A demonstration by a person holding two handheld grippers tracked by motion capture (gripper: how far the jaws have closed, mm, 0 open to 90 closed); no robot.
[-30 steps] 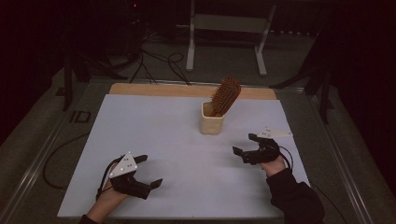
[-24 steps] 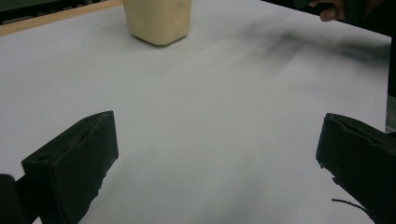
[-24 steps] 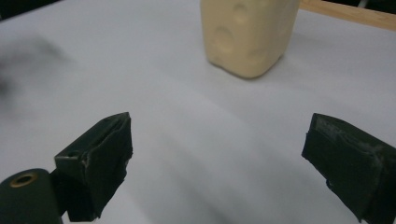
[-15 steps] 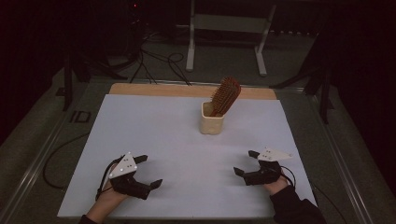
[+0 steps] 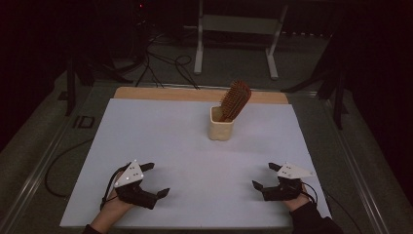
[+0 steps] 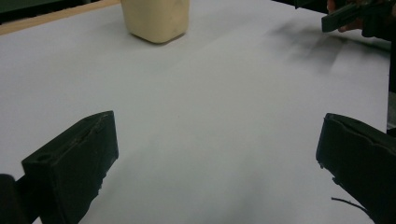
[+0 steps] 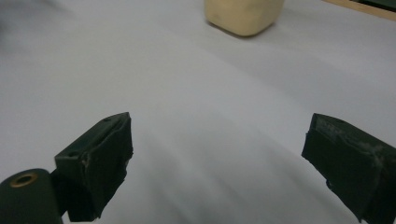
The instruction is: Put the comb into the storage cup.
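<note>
While both grippers rest low near the front edge of the white surface (image 5: 170, 141), the left gripper (image 5: 156, 179) and right gripper (image 5: 267, 176) hold their jaws wide apart, empty. The wooden hairbrush (image 5: 234, 99) leans bristle-head up in the cream cup (image 5: 220, 126), well apart from both

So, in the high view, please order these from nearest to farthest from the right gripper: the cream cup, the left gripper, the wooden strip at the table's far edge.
From the right gripper, at the near right:
1. Cream cup, ahead and slightly left, holding the hairbrush.
2. Left gripper, across at the near left.
3. Wooden strip, along the far edge.
</note>
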